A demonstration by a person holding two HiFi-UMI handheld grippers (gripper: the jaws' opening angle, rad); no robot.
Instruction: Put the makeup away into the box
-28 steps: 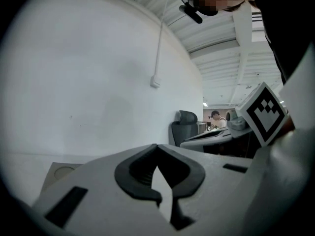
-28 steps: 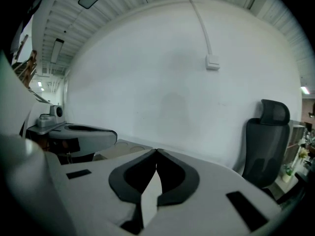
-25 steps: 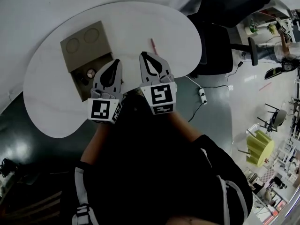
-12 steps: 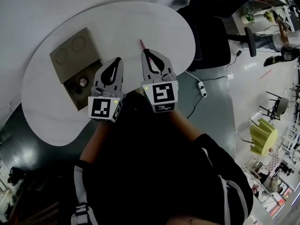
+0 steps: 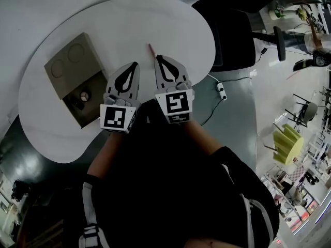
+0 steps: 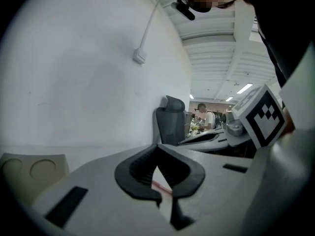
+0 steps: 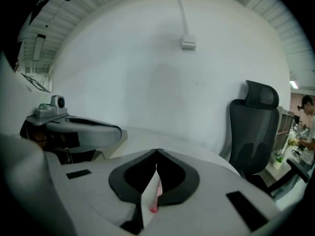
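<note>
A thin pink makeup stick [image 5: 151,50] lies on the round white table [image 5: 170,25]. It shows through the jaw gaps in both gripper views [image 6: 160,186] [image 7: 154,198]. At the table's left stands the open cardboard box [image 5: 92,80], its lid [image 5: 68,63] with two round marks folded back [image 6: 29,168]. A small round item [image 5: 83,94] lies inside. My right gripper [image 5: 158,59] is shut and empty, its tip just short of the stick. My left gripper [image 5: 135,65] is also shut and empty, beside the box's right side.
A black office chair [image 5: 235,37] stands past the table's right edge [image 7: 256,127]. A power strip with its cable [image 5: 221,91] lies on the floor. A white wall curves behind the table. A yellow stool [image 5: 287,154] stands far right.
Both grippers have moved forward and lower over the table, still shut. The right tip now sits closer to the pink stick. The box has drifted left in the head view.
</note>
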